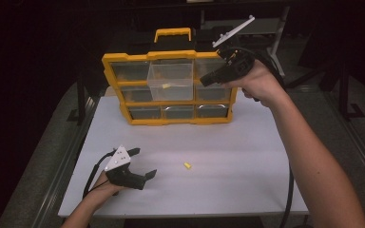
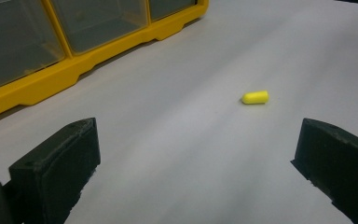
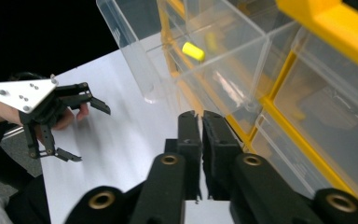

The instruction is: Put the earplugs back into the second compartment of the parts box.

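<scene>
Left gripper [image 1: 142, 166]: nearest the camera, low over the white table [image 1: 247, 156]; jaws wide open and empty, pointed toward the loose yellow plug.
Loose yellow plug [image 2: 255, 97]: lies on its side on the bare table, ahead of the left gripper's jaws and apart from both, clear of the organizer's base.
Right gripper [image 3: 200, 122]: raised at the organizer's right side; jaws closed together with nothing between them, tips just beside the pulled-out drawer.
Organizer [image 1: 119, 85]: yellow frame, upright at the far edge of the table, clear drawers in rows.
Open drawer [image 1: 170, 81]: top-middle, drawn forward out of the frame; a second yellow plug [image 3: 193, 51] already rests inside.
Step in hand: judged to be sorting plugs into the drawer, one stored and one still on the table.
Next move: left gripper likely needs to advance, straddle the plug across its short width, close gently since the piece is small and may roll, then carry it up to the drawer.
Risk: closed right gripper sits near the drawer and could crowd the drop.
</scene>
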Action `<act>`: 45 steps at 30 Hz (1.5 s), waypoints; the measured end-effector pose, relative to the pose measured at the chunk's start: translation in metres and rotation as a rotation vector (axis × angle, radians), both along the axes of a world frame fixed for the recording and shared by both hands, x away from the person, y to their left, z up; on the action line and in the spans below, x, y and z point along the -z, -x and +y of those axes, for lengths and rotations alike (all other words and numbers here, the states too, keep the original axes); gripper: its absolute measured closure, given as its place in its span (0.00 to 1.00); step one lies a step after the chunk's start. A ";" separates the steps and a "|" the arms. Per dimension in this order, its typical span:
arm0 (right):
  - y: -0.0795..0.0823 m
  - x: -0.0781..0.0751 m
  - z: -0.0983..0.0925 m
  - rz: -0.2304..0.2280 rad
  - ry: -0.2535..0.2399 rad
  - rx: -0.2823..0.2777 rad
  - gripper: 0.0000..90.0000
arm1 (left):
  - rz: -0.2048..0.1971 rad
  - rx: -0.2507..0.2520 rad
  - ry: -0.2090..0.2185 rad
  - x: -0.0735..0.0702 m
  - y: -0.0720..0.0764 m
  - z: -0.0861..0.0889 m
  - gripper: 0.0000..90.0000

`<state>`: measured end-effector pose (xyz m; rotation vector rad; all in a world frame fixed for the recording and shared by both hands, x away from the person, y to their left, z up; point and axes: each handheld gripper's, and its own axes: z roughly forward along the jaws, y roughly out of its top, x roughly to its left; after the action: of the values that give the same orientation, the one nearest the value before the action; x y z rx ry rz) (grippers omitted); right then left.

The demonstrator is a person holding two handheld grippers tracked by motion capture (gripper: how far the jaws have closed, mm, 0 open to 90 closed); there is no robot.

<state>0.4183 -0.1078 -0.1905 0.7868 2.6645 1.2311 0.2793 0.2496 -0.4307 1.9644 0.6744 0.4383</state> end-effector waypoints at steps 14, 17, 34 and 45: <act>0.006 0.040 0.002 0.005 0.015 -0.015 0.59 | 0.001 0.004 -0.001 0.000 0.000 0.000 0.00; 0.006 0.051 0.003 0.011 0.017 -0.021 0.54 | 0.002 0.004 0.000 0.000 0.000 0.000 0.00; 0.013 0.109 0.012 0.066 0.022 -0.004 0.25 | 0.007 0.010 -0.004 0.001 0.000 -0.001 0.00; 0.018 0.140 0.018 0.100 0.030 -0.012 0.23 | 0.007 0.014 -0.006 0.001 0.001 -0.001 0.00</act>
<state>0.4001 -0.0897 -0.3300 0.8515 2.7637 1.1809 0.2787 0.2489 -0.4316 1.9760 0.6645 0.4253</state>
